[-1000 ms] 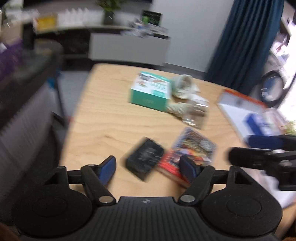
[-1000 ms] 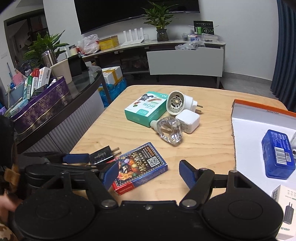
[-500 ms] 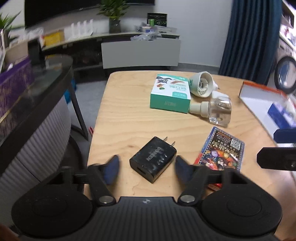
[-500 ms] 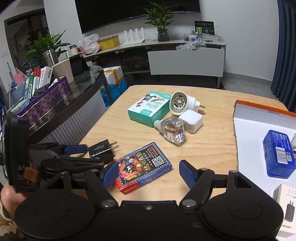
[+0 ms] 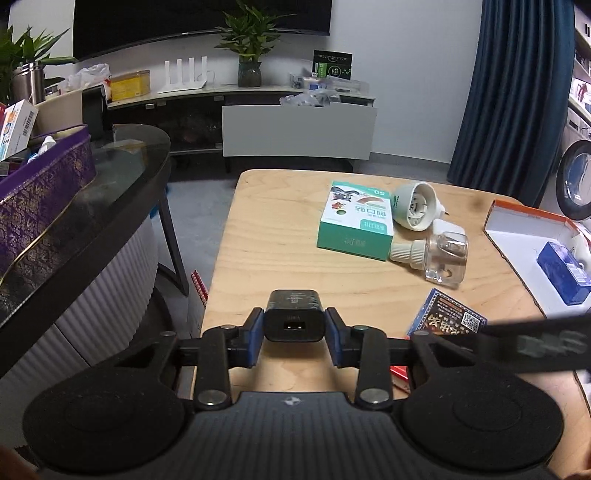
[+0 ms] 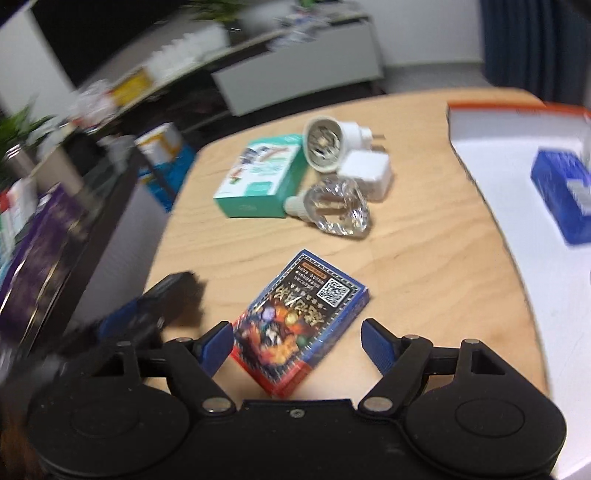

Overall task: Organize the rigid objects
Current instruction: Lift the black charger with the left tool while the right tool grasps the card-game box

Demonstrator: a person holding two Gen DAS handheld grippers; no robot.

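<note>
Between left tongs (image 5: pixel 294 332), a boxy matte-black charger (image 5: pixel 294 319)

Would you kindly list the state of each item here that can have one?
Left tool: shut on black USB charger.
Right tool: open, straddling card box.
Orange-rimmed box: open.
Clear refill bottle: capped, lying down.

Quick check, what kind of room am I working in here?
Most likely a home living room. A big dark TV hangs on the wall over a low media console with a potted plant; a front-loading washer shows at the right edge.
</note>
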